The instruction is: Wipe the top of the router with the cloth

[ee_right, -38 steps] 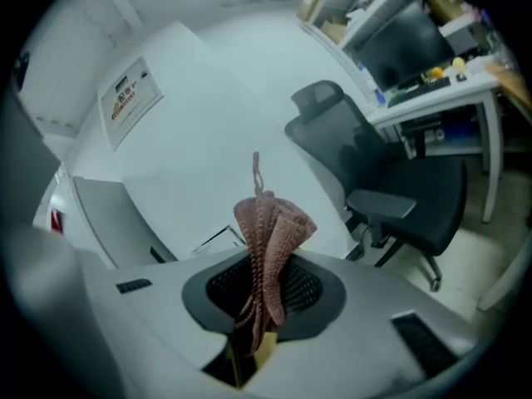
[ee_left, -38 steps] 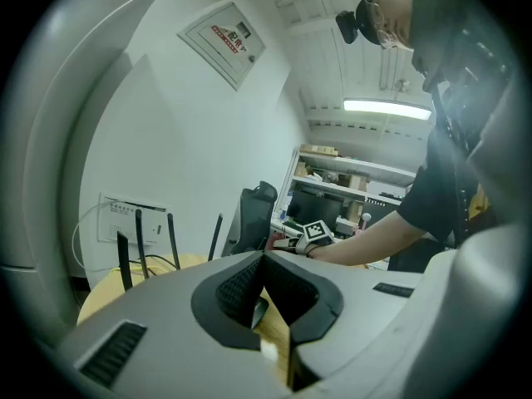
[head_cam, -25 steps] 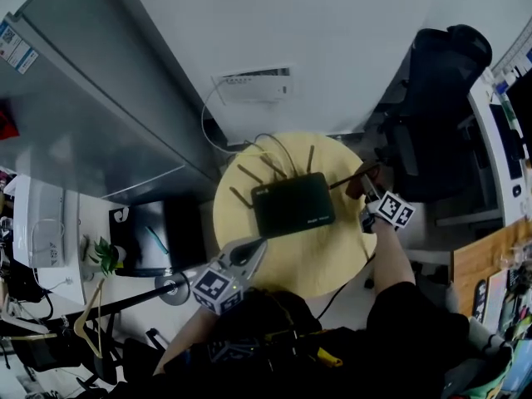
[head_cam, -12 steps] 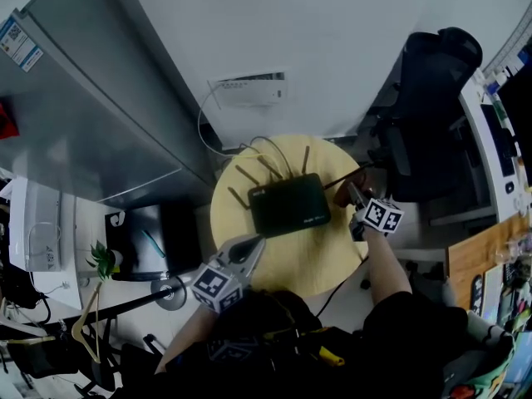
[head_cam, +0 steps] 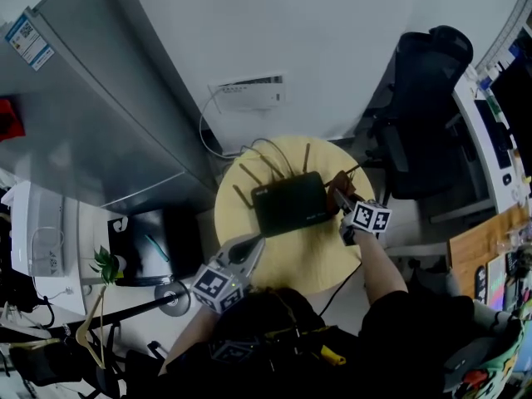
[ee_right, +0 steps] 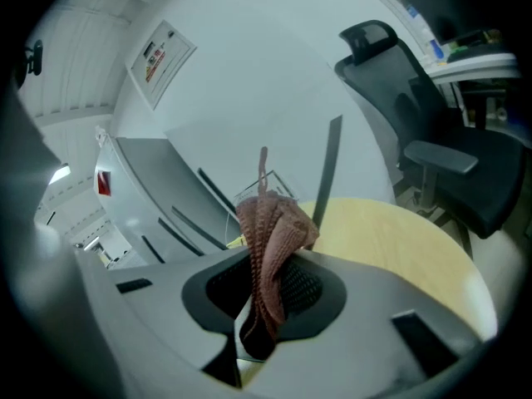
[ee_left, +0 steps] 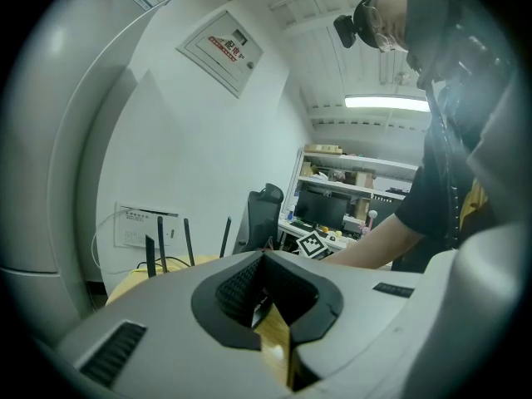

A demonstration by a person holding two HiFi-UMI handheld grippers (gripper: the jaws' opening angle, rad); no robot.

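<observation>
From the head view, the flat black plastic router (head_cam: 291, 204) sits in the middle of the round pale-yellow wooden table (head_cam: 287, 266). Its thin black antennas (head_cam: 308, 158) point toward the wall. Your right gripper (head_cam: 339, 198) is at the router's right end with the reddish-brown knitted cloth (head_cam: 338, 184) bunched at its tip. From up here you cannot tell whether the cloth touches the casing. Your left gripper (head_cam: 252, 248) hangs over the near part of the table, apart from the router.

The left gripper view shows what the overhead angle cannot. That gripper's jaws are closed together with nothing between them, and only a sliver of tabletop shows through the notch. The router's body is hidden behind the gripper, and just the antennas stand up beyond it.

The right gripper view settles the grip: the jaws are pinched tight on the cloth, which stands out of them as a folded wad rather than a flat sheet. It does not show the router's top, so steer by the head view.

To wipe well, I'd judge you should lower the wad until a broad fold lies on the top panel. Then draw straight strokes from the right end across, stopping short of the antennas. The router looks light and may slide, so resting the closed left gripper against its near edge could steady it.
</observation>
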